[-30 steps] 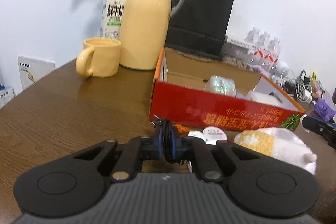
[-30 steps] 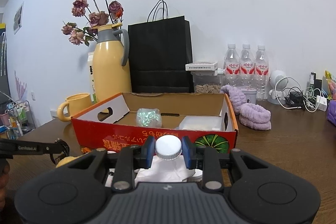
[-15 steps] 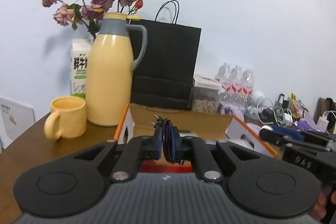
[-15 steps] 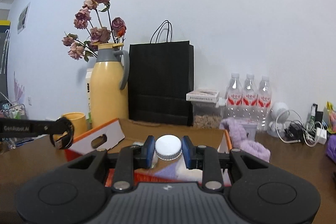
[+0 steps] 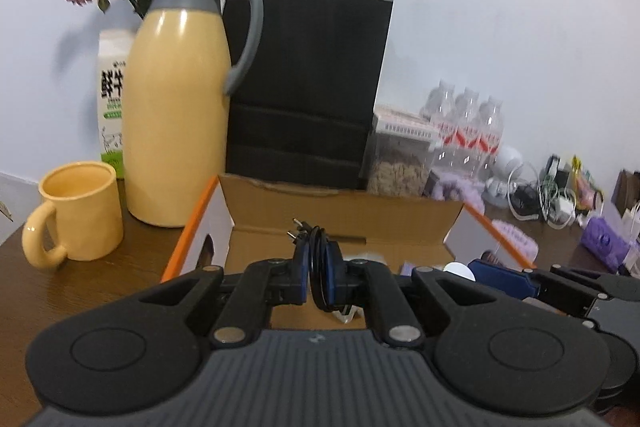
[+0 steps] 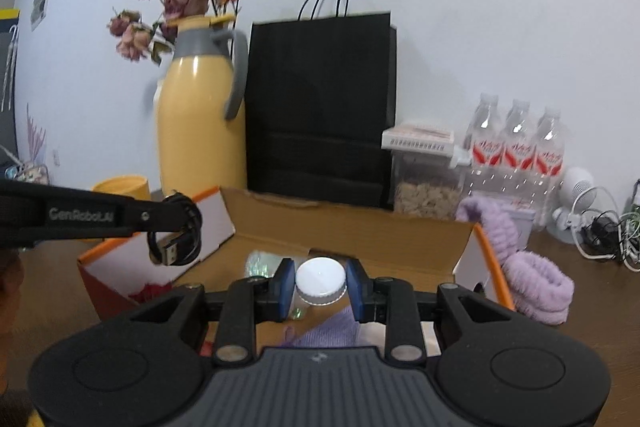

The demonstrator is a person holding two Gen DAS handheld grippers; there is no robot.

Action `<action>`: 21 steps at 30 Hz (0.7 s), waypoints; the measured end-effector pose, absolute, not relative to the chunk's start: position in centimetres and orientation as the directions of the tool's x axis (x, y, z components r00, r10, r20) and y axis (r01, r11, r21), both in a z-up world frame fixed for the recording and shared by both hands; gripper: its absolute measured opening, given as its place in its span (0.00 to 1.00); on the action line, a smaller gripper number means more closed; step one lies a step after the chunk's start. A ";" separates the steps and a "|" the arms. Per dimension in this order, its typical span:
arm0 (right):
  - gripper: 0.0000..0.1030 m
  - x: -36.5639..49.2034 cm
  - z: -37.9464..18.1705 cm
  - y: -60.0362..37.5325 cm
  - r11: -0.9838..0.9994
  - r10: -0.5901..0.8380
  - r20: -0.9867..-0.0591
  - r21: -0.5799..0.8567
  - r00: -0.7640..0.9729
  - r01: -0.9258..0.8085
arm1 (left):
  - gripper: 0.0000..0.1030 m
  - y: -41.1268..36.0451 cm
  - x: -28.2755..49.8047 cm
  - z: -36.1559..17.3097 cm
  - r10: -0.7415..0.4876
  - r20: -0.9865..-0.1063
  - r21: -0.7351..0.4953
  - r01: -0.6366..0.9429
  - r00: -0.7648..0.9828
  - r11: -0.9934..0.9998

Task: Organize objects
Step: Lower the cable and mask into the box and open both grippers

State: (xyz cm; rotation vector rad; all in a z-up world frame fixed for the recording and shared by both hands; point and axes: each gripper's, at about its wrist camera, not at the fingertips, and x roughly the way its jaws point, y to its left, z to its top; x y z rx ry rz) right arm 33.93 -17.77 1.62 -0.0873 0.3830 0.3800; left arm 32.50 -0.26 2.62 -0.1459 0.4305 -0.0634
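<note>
Above the open red-and-orange cardboard box [image 6: 352, 227], the left gripper [image 5: 317, 273] pinches a coiled black USB cable [image 6: 178, 239]; the right gripper [image 6: 320, 285] clamps a white-capped small bottle [image 6: 320, 281] over the box.

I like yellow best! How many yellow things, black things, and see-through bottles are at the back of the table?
Yellow: 2, the jug and the mug
Black: 1, the paper bag
Clear bottles: 3, the water bottles
Total: 6
</note>
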 end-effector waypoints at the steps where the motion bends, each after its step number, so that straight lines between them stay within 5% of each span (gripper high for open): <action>1: 0.28 34.1 1.4 -17.8 0.925 0.345 -0.395 -0.010 0.852 -0.379 | 0.20 -0.2 32.7 2.4 -0.088 -0.418 -0.152 0.026 0.904 0.988; 2: 0.33 34.2 1.2 -17.8 0.926 0.343 -0.405 -0.008 0.847 -0.378 | 0.48 -0.2 32.8 2.2 -0.085 -0.424 -0.148 0.024 0.902 0.989; 3: 0.54 34.2 1.1 -17.9 0.927 0.338 -0.412 -0.010 0.846 -0.375 | 0.64 -0.2 32.8 2.0 -0.077 -0.426 -0.141 0.018 0.901 0.990; 4: 0.80 34.2 1.0 -17.9 0.931 0.328 -0.413 -0.013 0.850 -0.366 | 0.95 -0.1 32.7 1.9 -0.065 -0.416 -0.136 0.008 0.907 0.991; 5: 0.90 34.1 0.9 -18.0 0.936 0.316 -0.406 -0.016 0.858 -0.352 | 1.00 -0.1 32.5 1.9 -0.053 -0.397 -0.135 -0.001 0.916 0.991; 6: 0.99 34.0 1.0 -18.0 0.939 0.309 -0.397 -0.020 0.864 -0.345 | 1.00 0.0 32.3 1.8 -0.039 -0.375 -0.135 -0.013 0.926 0.991; 21: 1.00 32.4 1.7 -18.5 0.958 0.256 -0.355 -0.035 0.899 -0.286 | 1.00 0.9 31.9 1.8 -0.002 -0.375 -0.133 -0.051 0.927 0.990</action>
